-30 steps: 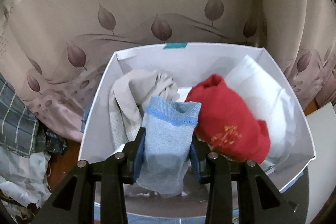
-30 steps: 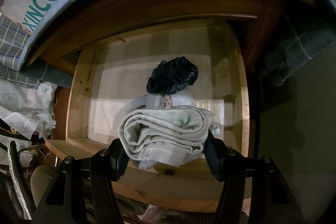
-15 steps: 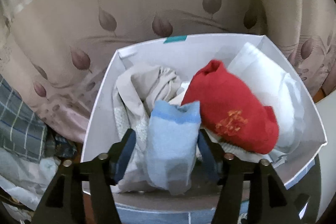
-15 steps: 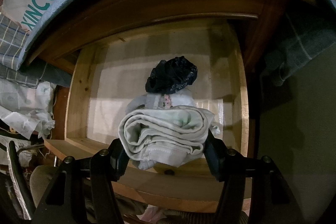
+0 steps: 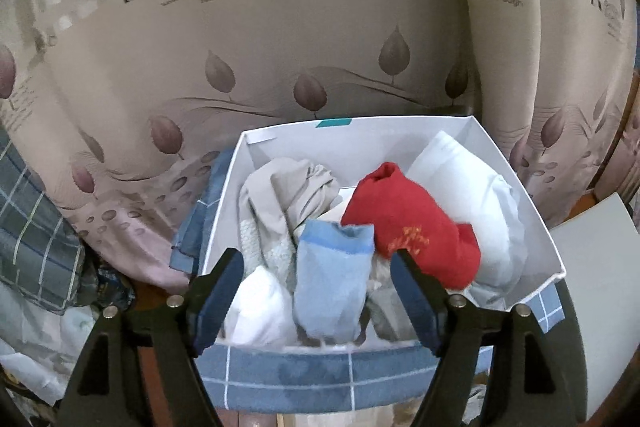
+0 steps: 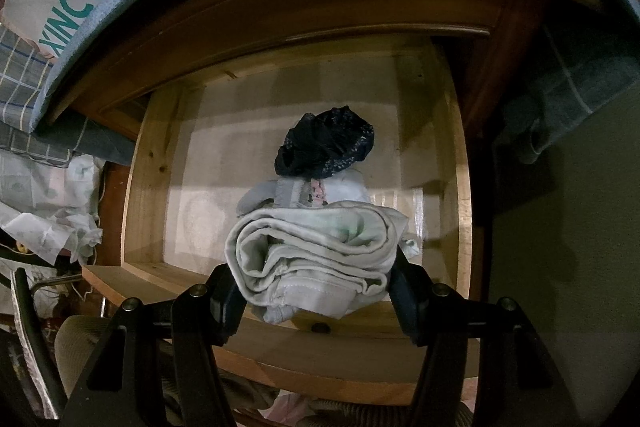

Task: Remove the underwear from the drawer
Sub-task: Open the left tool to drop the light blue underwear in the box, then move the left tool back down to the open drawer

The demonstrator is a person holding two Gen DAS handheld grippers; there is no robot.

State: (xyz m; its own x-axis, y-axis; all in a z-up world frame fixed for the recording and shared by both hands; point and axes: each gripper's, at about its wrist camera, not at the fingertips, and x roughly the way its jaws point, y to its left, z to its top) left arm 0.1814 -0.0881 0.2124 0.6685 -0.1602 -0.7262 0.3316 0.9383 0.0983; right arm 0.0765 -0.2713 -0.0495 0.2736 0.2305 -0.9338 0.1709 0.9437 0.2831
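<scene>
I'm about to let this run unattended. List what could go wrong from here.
1. The right gripper pinches a thick pale folded underwear roll over the drawer; loose layers might slip out.
2. The dark underwear and another piece lie right behind and might snag.
3. The white box is crowded; the light blue underwear between the left gripper fingers' open gap could spill.

A pale rolled-up underwear [image 6: 316, 259] is held above the front edge of the wooden drawer [image 6: 464, 187], which is pulled open. Inside the drawer, a dark crumpled underwear [image 6: 326, 143] is seen on top of a small grey folded one [image 6: 280, 193]. They lie near the middle of the drawer floor.
</scene>
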